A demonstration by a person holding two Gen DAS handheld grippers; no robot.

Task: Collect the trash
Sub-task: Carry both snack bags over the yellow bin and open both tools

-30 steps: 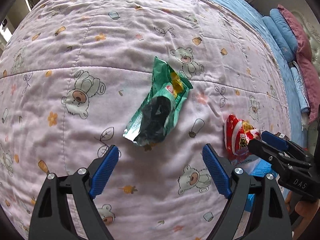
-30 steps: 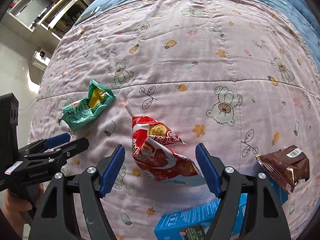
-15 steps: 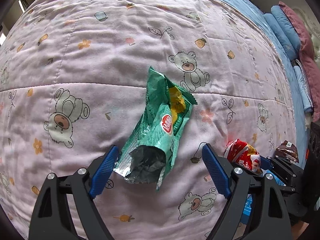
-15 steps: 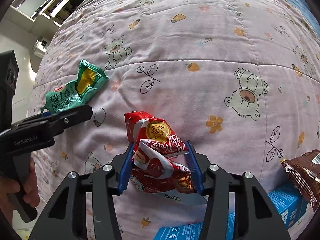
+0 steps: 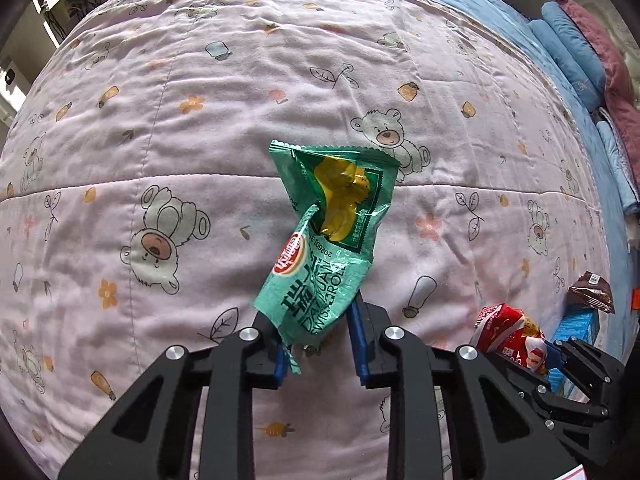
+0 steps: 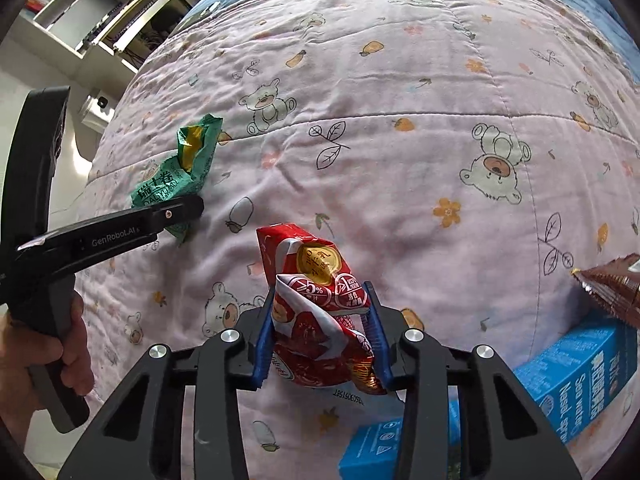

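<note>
A crumpled green snack wrapper (image 5: 328,240) lies on the pink bear-print quilt (image 5: 200,120). My left gripper (image 5: 320,344) is closing, and its blue pads pinch the wrapper's near end. The same green wrapper (image 6: 180,176) shows at the left of the right wrist view, caught in the left gripper (image 6: 184,210). A red crinkled snack packet (image 6: 320,312) sits between the blue pads of my right gripper (image 6: 320,344), which is closing and presses on its sides. In the left wrist view the red packet (image 5: 508,332) appears low on the right.
A brown wrapper (image 6: 616,284) and blue cartons (image 6: 576,372) lie at the right on the quilt. A person's hand (image 6: 44,352) holds the left gripper's handle. Blue and maroon pillows (image 5: 580,48) are stacked at the far right. Shelves (image 6: 100,12) stand beyond the bed.
Both grippers have closed in on their wrappers: the left pads went from wide apart to pinching the green wrapper, and the right pads narrowed onto the red packet.
</note>
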